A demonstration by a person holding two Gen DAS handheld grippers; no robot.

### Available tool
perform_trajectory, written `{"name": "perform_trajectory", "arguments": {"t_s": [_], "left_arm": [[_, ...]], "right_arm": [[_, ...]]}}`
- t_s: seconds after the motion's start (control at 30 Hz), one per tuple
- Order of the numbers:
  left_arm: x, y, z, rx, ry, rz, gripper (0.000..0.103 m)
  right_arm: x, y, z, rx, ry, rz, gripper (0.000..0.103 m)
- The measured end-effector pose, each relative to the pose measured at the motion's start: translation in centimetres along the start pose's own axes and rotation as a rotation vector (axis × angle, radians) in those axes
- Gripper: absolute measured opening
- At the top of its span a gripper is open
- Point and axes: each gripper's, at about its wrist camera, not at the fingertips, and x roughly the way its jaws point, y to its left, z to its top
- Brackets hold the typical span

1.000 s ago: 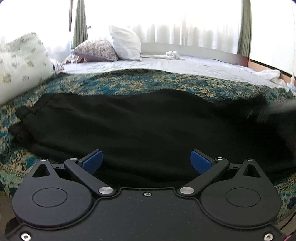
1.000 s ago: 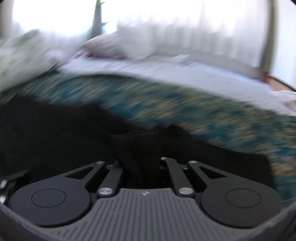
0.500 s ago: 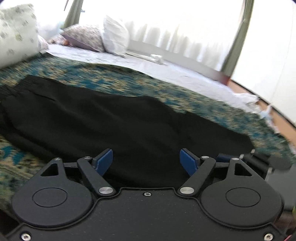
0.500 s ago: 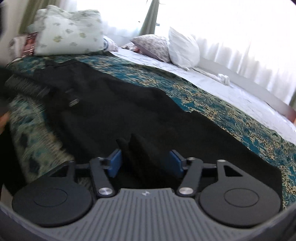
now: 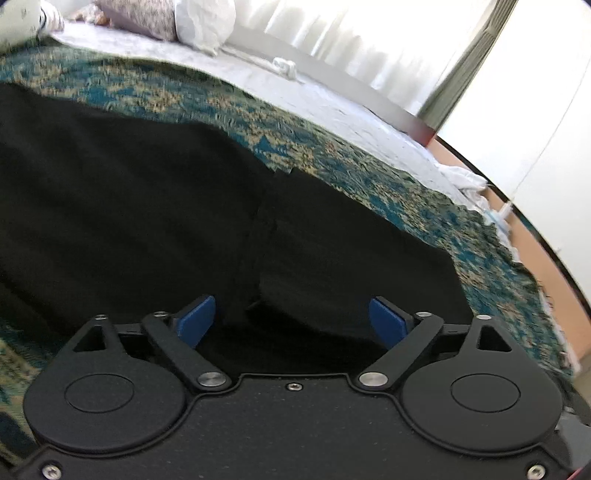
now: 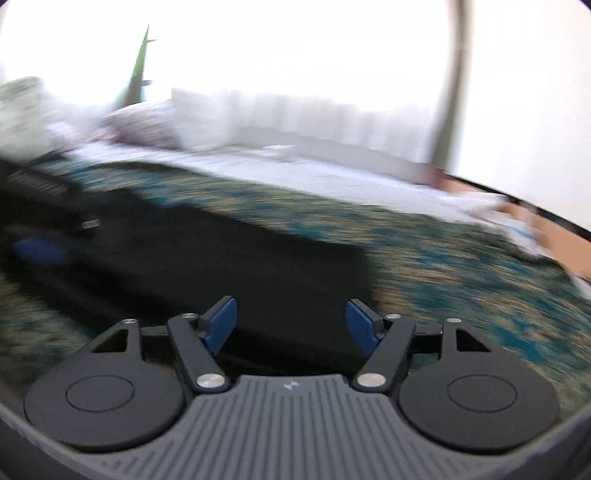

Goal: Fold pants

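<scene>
Plain black pants lie on a bedspread patterned in teal, dark green and tan. Beyond it, the bed sheet is white. One pillow is white, another has a small purple-grey floral print. Both tongs are black with blue pads.

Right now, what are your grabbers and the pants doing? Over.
Left gripper open, empty. Right gripper open, empty. Black fabric pants flat on blue-gold patterned bedspread. Nothing blocking.
</scene>
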Motion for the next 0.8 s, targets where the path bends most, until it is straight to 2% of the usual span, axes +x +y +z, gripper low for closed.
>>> {"name": "perform_trajectory", "arguments": {"t_s": [0.03,0.1,0.13,0.17,0.2,0.23,0.3,0.37,0.43,0.53,0.73,0.8], "left_arm": [[0.3,-0.4,-0.1,0.001,-0.003,0.005,0.089],[0.7,-0.5,-0.3,-0.05,0.001,-0.026,0.076],[0.8,-0.4,-0.4,-0.085,0.001,-0.04,0.067],[0.9,-0.3,-0.4,-0.114,-0.005,-0.046,0.063],[0.9,-0.3,-0.4,-0.126,-0.006,-0.041,0.05],[1.1,-0.3,-0.4,-0.134,0.002,-0.034,0.044],[1.4,-0.3,-0.5,-0.145,0.002,-0.033,0.044],[1.5,-0.1,-0.6,-0.166,-0.008,-0.038,0.05],[1.4,0.2,-0.6,-0.208,-0.023,-0.08,0.07],[1.6,-0.1,-0.4,-0.24,-0.033,-0.112,0.086],[0.9,0.8,-0.3,-0.319,-0.027,-0.143,0.09],[0.3,1.4,-0.3,-0.352,-0.028,-0.129,0.09]], "right_arm": [[0.1,-0.8,-0.1,0.022,-0.007,-0.045,0.08],[0.1,-2.5,-0.5,0.078,-0.014,-0.117,0.081],[0.2,-3.3,-0.8,0.117,-0.012,-0.145,0.081],[0.2,-4.0,-1.1,0.154,-0.007,-0.166,0.081],[0.3,-4.7,-1.4,0.191,-0.001,-0.185,0.081],[0.4,-5.3,-1.8,0.226,0.005,-0.2,0.081],[0.7,-6.0,-2.5,0.27,0.01,-0.214,0.081],[0.9,-6.1,-3.3,0.287,0.006,-0.22,0.081],[1.1,-6.0,-3.7,0.289,0.001,-0.22,0.081],[1.0,-5.6,-3.9,0.283,-0.004,-0.213,0.081],[0.8,-5.0,-3.6,0.258,-0.016,-0.208,0.081],[0.9,-5.0,-3.6,0.259,-0.015,-0.209,0.081]]}}
